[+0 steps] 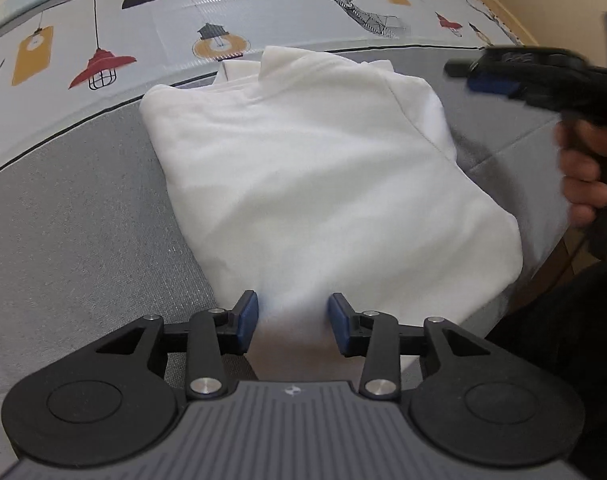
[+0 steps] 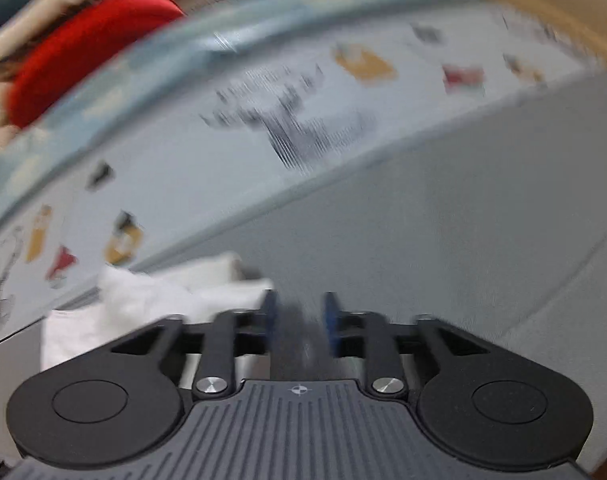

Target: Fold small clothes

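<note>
A white garment (image 1: 315,176) lies folded into a rough rectangle on the grey bed cover (image 1: 71,232). My left gripper (image 1: 293,320) is open, its blue pads on either side of the garment's near edge, with cloth between them. My right gripper (image 1: 491,80) shows at the right of the left wrist view, blurred, held above the garment's far right corner. In the right wrist view my right gripper (image 2: 299,320) is open and empty over the grey cover, with the white garment (image 2: 143,304) to its left.
A patterned sheet (image 1: 183,12) with lamps and a deer lies beyond the grey cover. A red item (image 2: 87,52) sits in a pile at the far left of the right wrist view. The bed's edge (image 1: 543,264) drops off at the right.
</note>
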A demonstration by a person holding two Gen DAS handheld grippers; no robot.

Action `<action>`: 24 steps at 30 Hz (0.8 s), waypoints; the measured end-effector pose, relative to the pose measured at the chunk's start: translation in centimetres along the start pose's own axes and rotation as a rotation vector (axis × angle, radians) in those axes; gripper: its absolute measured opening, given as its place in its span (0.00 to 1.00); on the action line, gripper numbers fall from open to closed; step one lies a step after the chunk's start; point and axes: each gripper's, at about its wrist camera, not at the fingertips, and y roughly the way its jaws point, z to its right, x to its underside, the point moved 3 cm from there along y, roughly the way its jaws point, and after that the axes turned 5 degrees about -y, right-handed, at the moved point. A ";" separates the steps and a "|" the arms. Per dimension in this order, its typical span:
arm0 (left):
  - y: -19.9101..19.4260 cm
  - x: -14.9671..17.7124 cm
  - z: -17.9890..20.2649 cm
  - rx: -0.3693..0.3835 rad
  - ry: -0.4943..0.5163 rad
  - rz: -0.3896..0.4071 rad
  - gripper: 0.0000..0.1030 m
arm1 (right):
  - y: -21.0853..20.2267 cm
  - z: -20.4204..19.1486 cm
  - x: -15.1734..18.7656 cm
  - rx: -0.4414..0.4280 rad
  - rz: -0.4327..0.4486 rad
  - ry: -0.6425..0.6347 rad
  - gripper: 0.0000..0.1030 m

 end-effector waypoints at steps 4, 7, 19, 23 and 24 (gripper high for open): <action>-0.4 0.0 -0.5 0.003 -0.028 0.021 0.42 | -3.6 -1.6 0.0 -0.178 0.090 -0.160 0.39; -0.3 0.0 -0.2 -0.017 -0.017 0.015 0.42 | -4.3 -3.0 1.6 -0.330 0.011 -0.283 0.41; -1.5 -1.8 -1.4 -0.034 -0.149 0.104 0.70 | -1.4 -1.2 3.1 -0.204 -0.173 -0.273 0.60; -1.5 -2.5 -4.1 -0.017 -0.324 0.161 0.76 | 0.8 0.0 3.1 -0.222 -0.260 -0.127 0.64; -1.1 -2.4 -4.9 0.001 -0.372 0.158 0.76 | 1.3 0.0 3.1 -0.232 -0.277 -0.107 0.66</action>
